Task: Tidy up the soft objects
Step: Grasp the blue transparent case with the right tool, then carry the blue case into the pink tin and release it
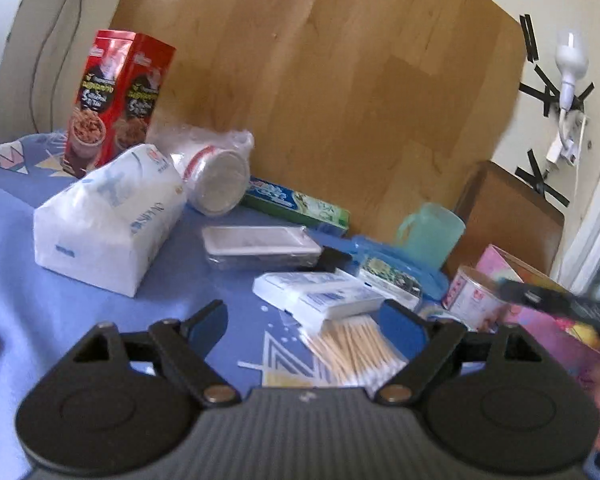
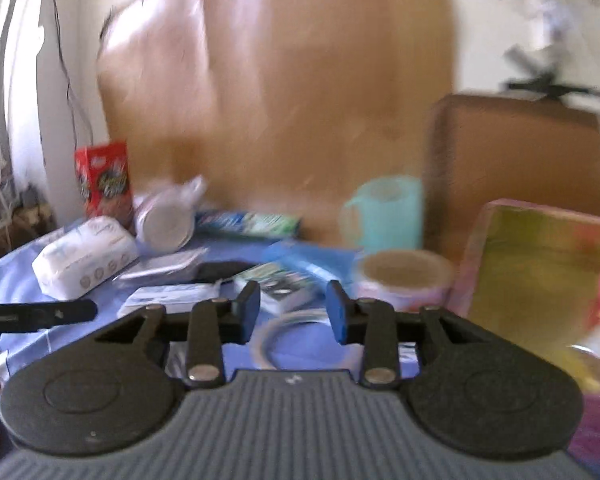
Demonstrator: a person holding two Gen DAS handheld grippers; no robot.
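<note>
A big white tissue pack point(image 1: 108, 220) lies on the blue cloth point(image 1: 40, 312), left of centre; it also shows in the right wrist view point(image 2: 84, 256). Small white tissue packets point(image 1: 320, 292) and a bag of cotton swabs point(image 1: 356, 348) lie just ahead of my left gripper point(image 1: 304, 320), which is open wide over the cloth with nothing between its pads. My right gripper point(image 2: 293, 310) stands with its jaws apart and holds nothing; a white ring point(image 2: 284, 336) lies on the cloth below it. That view is blurred.
At the back stand a red snack box point(image 1: 116, 100), bagged cups point(image 1: 216, 176), a toothpaste box point(image 1: 296, 204), a clear lidded container point(image 1: 256, 244) and a green mug point(image 1: 432, 228). A pink box point(image 2: 540, 280) and a pink roll point(image 2: 404, 276) sit on the right. A wooden board point(image 1: 340, 80) leans behind.
</note>
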